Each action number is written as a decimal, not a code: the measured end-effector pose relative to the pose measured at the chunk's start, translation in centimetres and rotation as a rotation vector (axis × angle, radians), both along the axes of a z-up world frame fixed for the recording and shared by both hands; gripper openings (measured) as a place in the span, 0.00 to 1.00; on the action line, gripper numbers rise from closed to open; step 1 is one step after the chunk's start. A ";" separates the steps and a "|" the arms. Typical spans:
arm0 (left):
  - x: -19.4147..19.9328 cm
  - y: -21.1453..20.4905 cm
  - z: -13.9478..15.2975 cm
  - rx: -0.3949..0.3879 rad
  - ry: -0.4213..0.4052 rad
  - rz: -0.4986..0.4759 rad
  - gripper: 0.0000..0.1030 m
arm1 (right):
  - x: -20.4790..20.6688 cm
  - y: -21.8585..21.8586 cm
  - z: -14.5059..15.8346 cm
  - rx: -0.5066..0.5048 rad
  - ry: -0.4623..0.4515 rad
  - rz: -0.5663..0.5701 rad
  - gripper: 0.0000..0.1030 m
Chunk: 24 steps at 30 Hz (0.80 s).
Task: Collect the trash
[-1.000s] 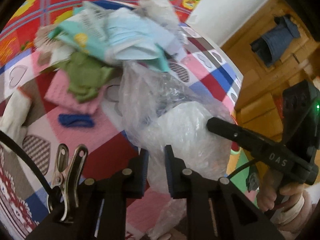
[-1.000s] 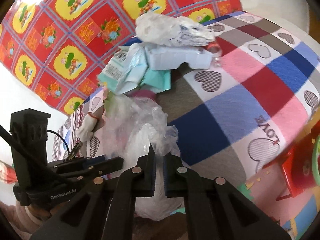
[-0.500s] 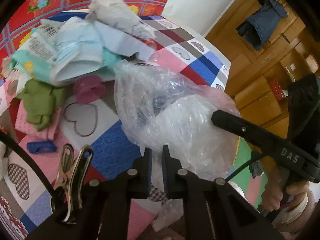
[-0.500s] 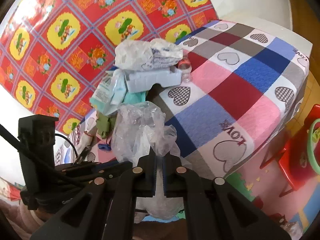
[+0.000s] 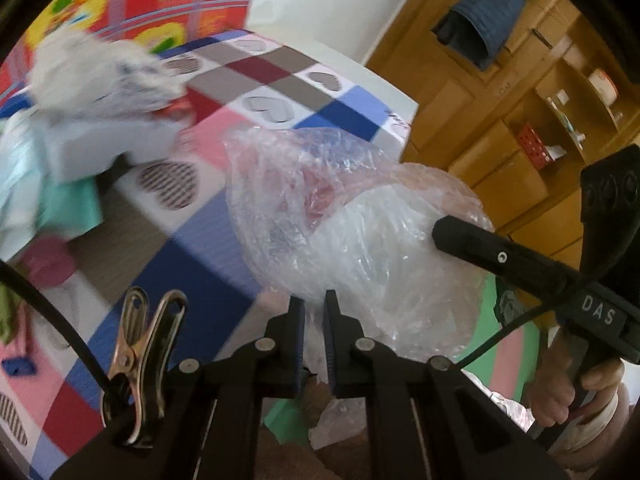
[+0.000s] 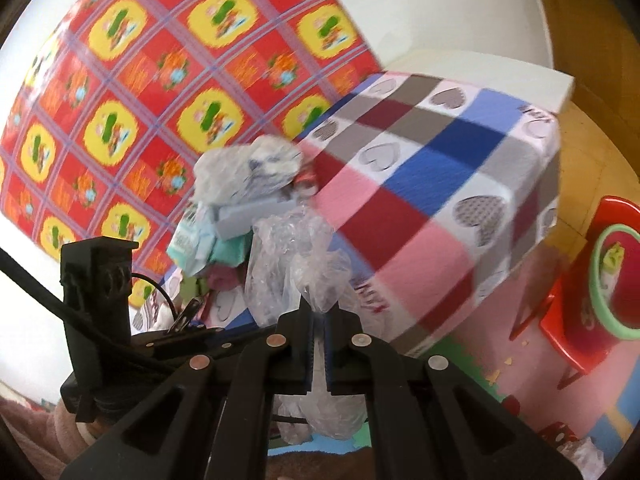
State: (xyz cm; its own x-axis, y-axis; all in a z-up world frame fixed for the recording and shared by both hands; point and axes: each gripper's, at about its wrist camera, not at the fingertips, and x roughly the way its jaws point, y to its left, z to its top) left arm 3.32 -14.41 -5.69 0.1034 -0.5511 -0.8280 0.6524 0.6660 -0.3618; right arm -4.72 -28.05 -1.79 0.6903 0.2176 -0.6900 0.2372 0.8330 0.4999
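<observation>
Left wrist view: clear plastic bag (image 5: 360, 240), crinkled, bulging, held up off the checked heart-print blanket (image 5: 224, 280) at the near edge of the bed; lower film pinched between the fingers of the left gripper (image 5: 314, 332), jaws drawn close on it. Right gripper (image 5: 500, 258) reaching in from the right, tip against the bag's far side, gripped by a hand (image 5: 576, 392) below. Right wrist view: bag's gathered top (image 6: 316, 276) clamped in the right gripper (image 6: 318, 340), jaws nearly together on the film, remainder of the bag hanging below them. Beyond the bag, farther up the blanket: heap of loose trash, comprising a crumpled grey-white wrapper (image 6: 248, 172), a pale flat box (image 6: 256, 216), teal and white packets (image 6: 192, 248); blurred, details uncertain. Behind, red and yellow patterned cloth (image 6: 160, 80). Off the bed, wooden cabinet (image 5: 520, 140). Step judged in hand: bag lifted and stretched between both tools, readied as the receptacle. Next move judged to call for spreading the mouth, one tool keeping hold, the other freed to fetch the nearest piece from the heap.
</observation>
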 end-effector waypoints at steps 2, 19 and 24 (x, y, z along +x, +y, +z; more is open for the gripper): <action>-0.4 -2.3 0.1 0.006 -0.006 -0.034 0.09 | -0.8 -1.7 0.1 0.000 0.002 -0.023 0.04; -5.3 -23.7 -2.3 0.031 0.000 -0.327 0.09 | -10.5 -18.7 -1.7 0.035 0.042 -0.328 0.04; -6.8 -29.8 -4.1 0.023 0.016 -0.409 0.09 | -12.9 -23.7 -2.6 0.020 0.067 -0.400 0.04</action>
State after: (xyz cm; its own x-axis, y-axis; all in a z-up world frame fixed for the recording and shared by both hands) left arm -3.45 -44.19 -9.80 -0.1337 -0.5254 -0.8403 0.8595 0.3606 -0.3622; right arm -17.59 -51.79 -4.41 0.6771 -0.0454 -0.7345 0.5729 0.6589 0.4875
